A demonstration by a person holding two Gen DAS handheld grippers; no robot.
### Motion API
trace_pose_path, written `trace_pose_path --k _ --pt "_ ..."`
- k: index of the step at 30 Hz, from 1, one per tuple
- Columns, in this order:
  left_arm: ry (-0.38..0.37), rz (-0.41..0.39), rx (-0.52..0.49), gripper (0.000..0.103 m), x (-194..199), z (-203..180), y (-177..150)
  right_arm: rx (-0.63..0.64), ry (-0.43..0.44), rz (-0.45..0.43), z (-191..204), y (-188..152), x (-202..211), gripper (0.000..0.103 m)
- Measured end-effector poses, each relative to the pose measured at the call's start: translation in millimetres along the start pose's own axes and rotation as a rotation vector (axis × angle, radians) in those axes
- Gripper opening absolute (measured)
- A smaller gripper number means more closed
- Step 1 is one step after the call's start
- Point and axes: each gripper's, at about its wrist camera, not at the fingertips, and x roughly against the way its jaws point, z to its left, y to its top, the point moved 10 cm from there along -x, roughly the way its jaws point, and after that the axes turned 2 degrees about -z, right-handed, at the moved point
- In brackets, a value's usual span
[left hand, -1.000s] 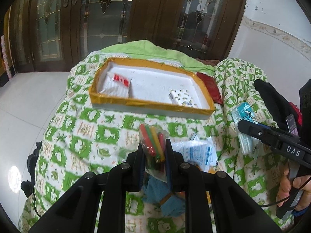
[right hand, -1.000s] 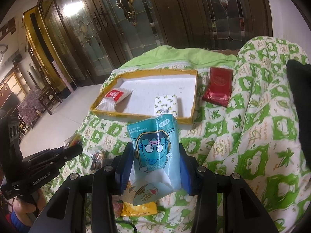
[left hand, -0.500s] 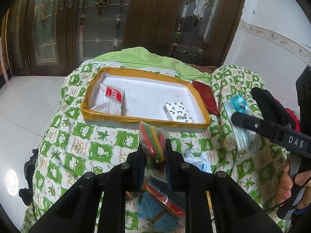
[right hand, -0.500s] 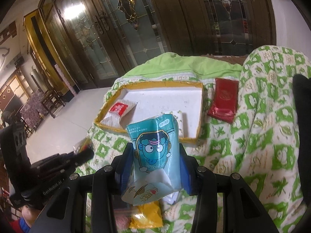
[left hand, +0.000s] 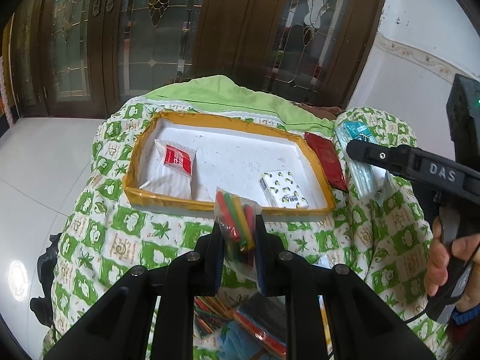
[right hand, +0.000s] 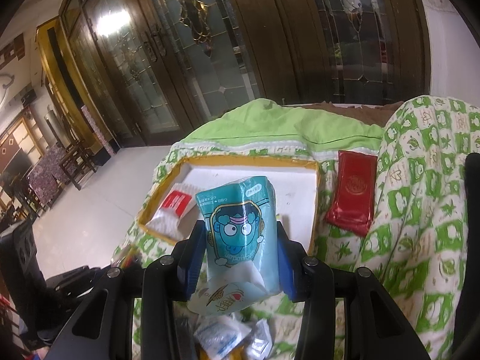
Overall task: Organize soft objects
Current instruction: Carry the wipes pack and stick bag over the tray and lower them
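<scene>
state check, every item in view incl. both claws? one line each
left claw: shut on bag of coloured sticks
bag of coloured sticks: held, off the cloth
right claw: shut on teal tissue pack
teal tissue pack: held upright
yellow-rimmed tray: open, flat on the quilt
red-label white pack: lying in tray
lemon-print pack: lying in tray
red packet: flat on quilt, outside tray

home interior, ornate wooden glass doors (right hand: 210, 69), tiled floor (left hand: 45, 162), quilt-covered bed (left hand: 126, 234)
</scene>
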Motion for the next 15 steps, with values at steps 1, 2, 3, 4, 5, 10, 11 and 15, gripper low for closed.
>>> trace_pose_path --k 1,2,3,4,5,10,11,15 --pt "0.001 0.000 -0.001 0.017 -2.2 0.9 3.0 -0.012 0.001 0.004 -4.0 2.8 -3.6 0.047" --pt "0.000 -0.001 -0.002 0.017 -4.1 2.2 5.9 -0.025 0.001 0.007 -8.6 5.7 -7.5 0.047" --pt "-0.001 -0.001 -0.001 0.017 -5.5 2.6 8.2 -0.036 -0.001 0.009 -13.0 7.8 -10.6 0.047" --pt "-0.004 -0.001 0.003 0.017 -8.0 3.2 11.1 -0.048 -0.005 0.011 -18.1 10.2 -13.8 0.047" --pt "-0.009 0.001 0.009 0.017 -11.3 4.0 14.4 -0.059 -0.008 0.012 -22.9 11.5 -16.7 0.047" --pt "-0.032 0.025 0.028 0.017 -36.2 0.7 27.6 -0.135 0.005 0.043 -43.6 14.1 -37.0 0.047" --pt "-0.035 0.030 0.028 0.017 -41.1 -1.0 28.9 -0.147 0.011 0.052 -45.7 13.9 -41.3 0.047" --pt "-0.051 0.050 0.028 0.017 -62.6 -6.6 36.3 -0.180 0.036 0.099 -49.9 8.9 -65.6 0.047"
